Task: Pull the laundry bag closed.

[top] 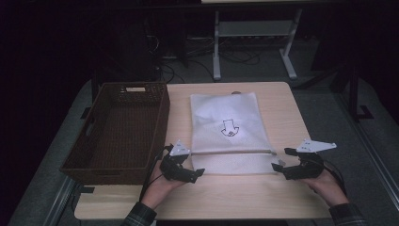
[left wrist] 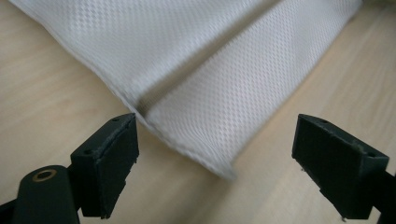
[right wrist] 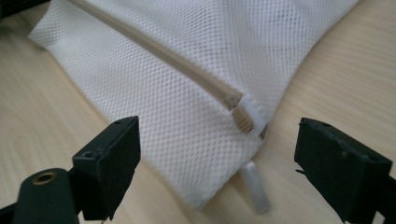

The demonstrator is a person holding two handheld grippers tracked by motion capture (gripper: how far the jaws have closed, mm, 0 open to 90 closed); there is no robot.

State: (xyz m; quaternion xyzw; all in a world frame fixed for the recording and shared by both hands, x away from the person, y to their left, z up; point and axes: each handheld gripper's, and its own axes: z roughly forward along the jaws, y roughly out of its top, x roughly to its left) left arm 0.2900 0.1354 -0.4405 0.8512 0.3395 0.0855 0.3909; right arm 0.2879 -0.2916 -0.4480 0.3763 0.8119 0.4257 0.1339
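Lab, floor cables (top: 197, 56), desk frame (top: 254, 42)

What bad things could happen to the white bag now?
With both the left gripper and the right gripper open, the white mesh zip bag lies loose on the wooden table. A jaw might snag its mesh or the white zip pull, perhaps dragging the bag crooked, away from the brown woven basket.

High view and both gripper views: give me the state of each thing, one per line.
Mesh bag: lying flat on the table, zipper closed, not held.
Zipper pull: at the bag's corner, lying on the table.
Basket: upright, nothing in it.
Left gripper: open, bag corner between the jaws, untouched.
Right gripper: open, zipper end between the jaws, untouched.
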